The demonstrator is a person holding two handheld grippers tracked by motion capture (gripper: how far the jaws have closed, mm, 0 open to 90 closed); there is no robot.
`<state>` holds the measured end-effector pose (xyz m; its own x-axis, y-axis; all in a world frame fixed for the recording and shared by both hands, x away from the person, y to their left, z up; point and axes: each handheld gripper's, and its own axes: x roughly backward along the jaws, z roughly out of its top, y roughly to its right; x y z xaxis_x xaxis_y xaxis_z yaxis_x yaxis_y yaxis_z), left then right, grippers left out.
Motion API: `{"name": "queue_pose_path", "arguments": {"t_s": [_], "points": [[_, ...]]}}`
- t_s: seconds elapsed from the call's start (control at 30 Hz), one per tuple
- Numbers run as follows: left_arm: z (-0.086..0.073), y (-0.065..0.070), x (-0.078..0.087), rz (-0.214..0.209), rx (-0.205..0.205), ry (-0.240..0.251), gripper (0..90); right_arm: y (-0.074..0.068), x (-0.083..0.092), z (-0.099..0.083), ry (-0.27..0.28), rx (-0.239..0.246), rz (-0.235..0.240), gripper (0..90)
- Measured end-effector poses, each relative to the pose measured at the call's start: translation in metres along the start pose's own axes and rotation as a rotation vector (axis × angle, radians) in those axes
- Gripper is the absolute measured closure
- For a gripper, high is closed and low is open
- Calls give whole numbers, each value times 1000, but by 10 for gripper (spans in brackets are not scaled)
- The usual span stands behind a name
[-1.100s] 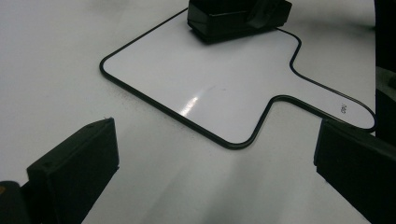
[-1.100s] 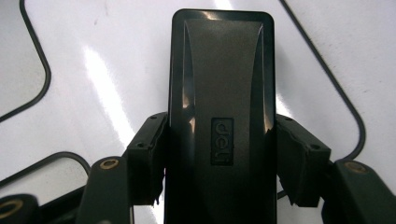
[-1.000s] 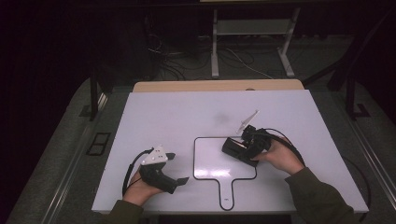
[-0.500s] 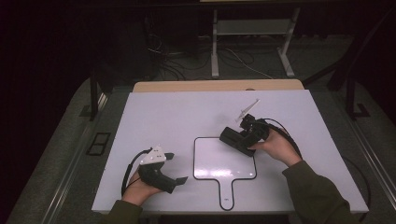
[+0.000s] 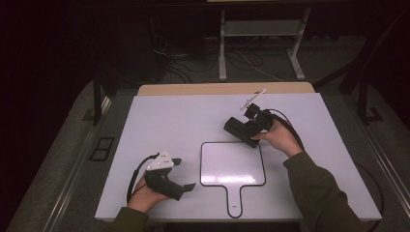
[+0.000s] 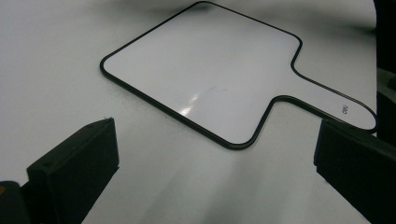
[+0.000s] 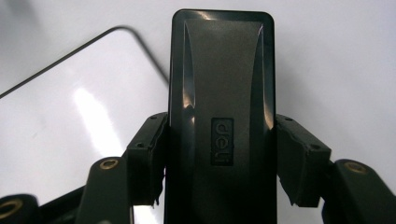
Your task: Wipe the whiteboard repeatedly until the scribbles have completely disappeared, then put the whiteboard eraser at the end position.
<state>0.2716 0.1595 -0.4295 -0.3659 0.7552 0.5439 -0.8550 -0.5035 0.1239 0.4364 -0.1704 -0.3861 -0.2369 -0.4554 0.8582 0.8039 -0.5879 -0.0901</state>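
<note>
A small whiteboard [image 5: 232, 164] with a black rim and a short handle lies flat on the white table [image 5: 183, 121], its handle towards the person. My right gripper [image 5: 241, 129] hovers just beyond the board's far right corner, shut on a black eraser [image 5: 238, 127]. In the right gripper view the eraser [image 7: 222, 93] stands between both pads [image 7: 147, 154], the whiteboard [image 7: 56, 121] below it to the left. My left gripper [image 5: 184, 173] rests left of the board, open and holding nothing. In the left gripper view the whiteboard [image 6: 205, 79] lies ahead of the wide-apart jaws.
A wooden strip [image 5: 222, 89] borders the table's far edge. Beyond it stand a metal frame [image 5: 261, 43] and loose cables [image 5: 183, 58] on the dark floor. The right forearm in a green sleeve [image 5: 319, 193] crosses the table's near right part.
My right gripper has carried the eraser from over the board's far right corner farther away and slightly up. The left gripper has barely shifted.
</note>
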Motion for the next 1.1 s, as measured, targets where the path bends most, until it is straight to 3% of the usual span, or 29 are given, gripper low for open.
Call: {"name": "queue_pose_path", "arguments": {"t_s": [0.2, 0.47, 0.6, 0.83, 1.0, 1.03, 1.1], "points": [[0, 0, 0, 0, -15, -6, 0, 21, -9, 20, 18, -35, -15, 388], [0, -1, 0, -1, -6, -1, 0, 43, -31, 42, -7, -37, -45, 388], [0, -3, 0, -5, -9, -2, 0, 45, -46, 49, -31, -33, -50, 387], [0, -2, 1, -1, -8, -2, 0, 47, -70, 52, -57, -20, -101, 383], [-1, -3, 1, 2, -2, -4, 0, 49, -64, 49, -16, -6, -96, 353], [-1, -3, 0, 2, -2, -3, 0, 48, -61, 48, -1, -31, -73, 346], [-1, -4, 0, 1, -2, -4, 0, 48, -56, 46, 14, -43, -71, 328]]}}
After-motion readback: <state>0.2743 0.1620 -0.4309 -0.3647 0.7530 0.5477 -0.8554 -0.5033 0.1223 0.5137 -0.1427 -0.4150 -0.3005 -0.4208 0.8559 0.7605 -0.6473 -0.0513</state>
